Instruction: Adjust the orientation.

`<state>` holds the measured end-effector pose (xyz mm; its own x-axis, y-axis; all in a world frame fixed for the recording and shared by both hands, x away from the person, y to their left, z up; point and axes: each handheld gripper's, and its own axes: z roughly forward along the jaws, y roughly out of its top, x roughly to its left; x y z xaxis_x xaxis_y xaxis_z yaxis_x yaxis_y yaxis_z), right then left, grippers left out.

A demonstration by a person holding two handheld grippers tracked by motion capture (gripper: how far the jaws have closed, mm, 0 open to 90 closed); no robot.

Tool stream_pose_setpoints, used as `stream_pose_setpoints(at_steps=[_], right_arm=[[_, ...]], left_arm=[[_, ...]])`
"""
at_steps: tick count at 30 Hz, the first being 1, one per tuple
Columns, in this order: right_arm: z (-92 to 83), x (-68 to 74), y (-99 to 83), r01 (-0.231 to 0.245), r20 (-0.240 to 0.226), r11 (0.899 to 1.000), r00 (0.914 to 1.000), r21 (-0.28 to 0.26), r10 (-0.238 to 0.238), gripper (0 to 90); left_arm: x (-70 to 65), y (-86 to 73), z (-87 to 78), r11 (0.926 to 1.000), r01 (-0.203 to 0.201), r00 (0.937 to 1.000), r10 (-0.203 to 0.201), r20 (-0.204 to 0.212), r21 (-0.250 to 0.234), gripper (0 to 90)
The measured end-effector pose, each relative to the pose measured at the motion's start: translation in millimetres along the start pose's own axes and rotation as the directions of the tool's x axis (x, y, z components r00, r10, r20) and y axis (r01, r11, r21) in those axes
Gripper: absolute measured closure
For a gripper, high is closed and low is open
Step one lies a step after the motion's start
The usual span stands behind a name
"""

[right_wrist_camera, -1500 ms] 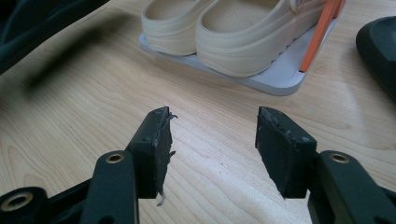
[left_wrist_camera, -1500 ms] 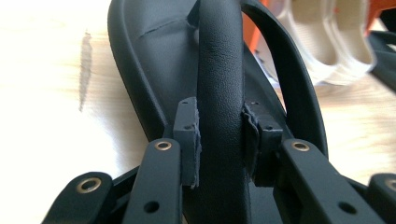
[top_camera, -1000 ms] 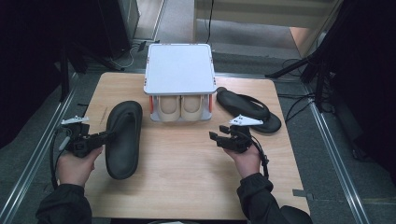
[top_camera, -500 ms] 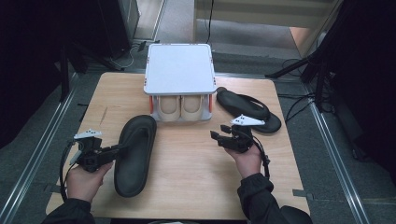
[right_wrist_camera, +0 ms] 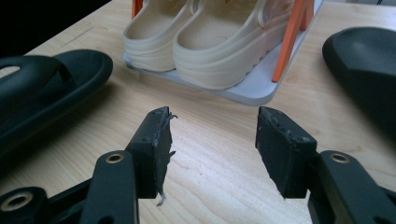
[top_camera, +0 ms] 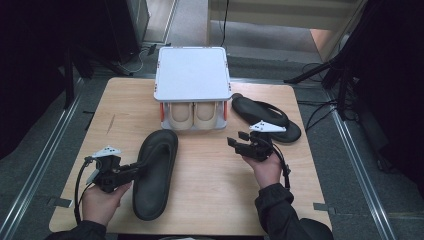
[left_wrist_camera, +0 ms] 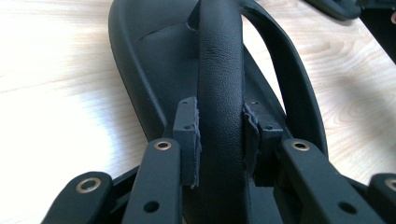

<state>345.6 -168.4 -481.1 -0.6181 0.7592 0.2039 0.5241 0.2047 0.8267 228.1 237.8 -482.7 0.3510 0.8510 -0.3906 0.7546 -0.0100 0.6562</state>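
The left gripper (top_camera: 131, 170), clamped on the strap (left_wrist_camera: 220, 84) of the black flip-flop (top_camera: 155, 175) lying directly ahead of it, is best kept firmly pinched and level, while the right gripper (top_camera: 239, 142) is held spread and empty nearby.

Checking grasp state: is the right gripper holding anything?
No: the right gripper has its jaws apart over bare table, nothing between them.
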Motion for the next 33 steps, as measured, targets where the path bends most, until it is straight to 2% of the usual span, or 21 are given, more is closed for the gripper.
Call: stream_pose_setpoints(at_steps=[7, 11, 17, 21, 29, 31, 33], right_arm=[[-1.1, -3.2, 1.3, -0.009, 0.008, 1.000, 0.9999, -0.008, 0.009, 46.1], [-1.1, -4.7, 1.1, -0.011, 0.014, 1.000, 0.9998, -0.008, 0.011, 45.8], [0.0, -5.0, 1.2, -0.004, 0.022, 1.000, 0.9998, -0.003, 0.004, 45.5], [-0.5, -3.9, 1.3, 0.004, 0.027, 1.000, 0.9996, -0.001, -0.004, 45.5], [-1.8, -4.3, -0.3, 0.010, 0.039, 1.000, 0.9992, 0.007, -0.010, 45.5], [-3.0, -5.0, -0.9, 0.007, 0.042, 1.000, 0.9991, 0.005, -0.007, 45.5], [-4.1, -5.9, -1.5, 0.014, 0.052, 1.000, 0.9985, 0.008, -0.014, 45.5]], left_arm=[[-10.0, -2.2, 9.9, 0.9999, -0.013, 0.9998, 0.013, 0.014, 0.006, 70.1], [-14.7, -1.3, 20.0, 0.9999, -0.009, 0.9993, 0.009, 0.036, 0.005, 69.9], [-18.8, -2.1, 29.7, 0.9996, -0.025, 0.9993, 0.024, 0.027, 0.014, 69.8], [-20.1, -2.5, 43.8, 0.9991, -0.028, 0.9993, 0.027, 0.027, 0.030, 69.5], [-25.9, -5.6, 57.4, 0.9959, -0.056, 0.9978, 0.053, 0.040, 0.072, 68.4], [-25.8, -5.8, 59.0, 0.9940, -0.069, 0.9967, 0.066, 0.047, 0.084, 64.6], [-23.2, -3.6, 57.3, 0.9944, -0.057, 0.9964, 0.051, 0.067, 0.088, 61.5]])
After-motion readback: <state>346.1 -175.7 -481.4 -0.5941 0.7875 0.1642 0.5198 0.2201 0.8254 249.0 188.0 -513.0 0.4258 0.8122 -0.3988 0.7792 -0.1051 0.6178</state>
